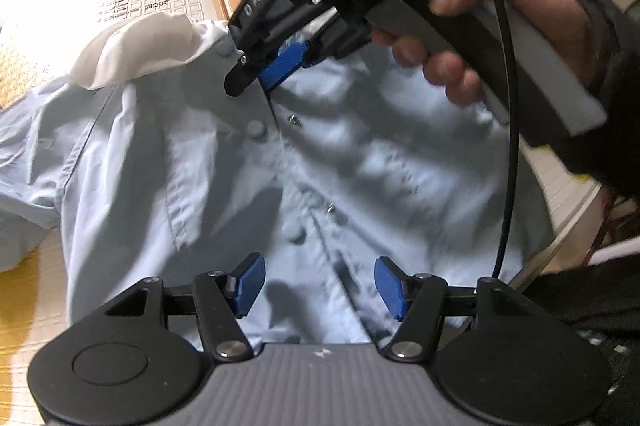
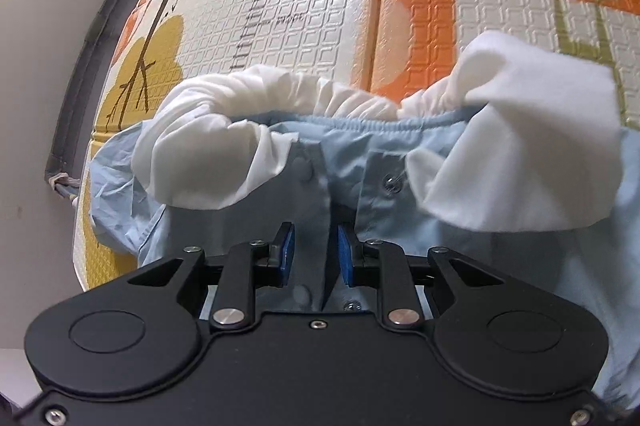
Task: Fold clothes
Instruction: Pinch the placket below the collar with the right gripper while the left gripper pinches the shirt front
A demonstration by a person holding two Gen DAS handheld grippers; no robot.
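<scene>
A light blue snap-button shirt (image 1: 360, 161) with a white ruffled collar (image 1: 136, 49) lies front up on a play mat. My left gripper (image 1: 320, 286) is open, hovering over the shirt's lower placket with nothing between its blue pads. My right gripper (image 1: 264, 73) reaches down from the upper right to the placket just below the collar. In the right wrist view the right gripper (image 2: 313, 254) has its pads narrowly apart around the blue placket edge (image 2: 320, 209); I cannot tell whether they pinch it. The collar (image 2: 520, 129) lies just beyond.
The patterned foam play mat (image 2: 304, 5) with white, orange and yellow panels stretches beyond the collar. A grey wall and dark mat border (image 2: 80, 73) are at the left. The person's hand (image 1: 480, 25) and a black cable (image 1: 508, 129) are at the right.
</scene>
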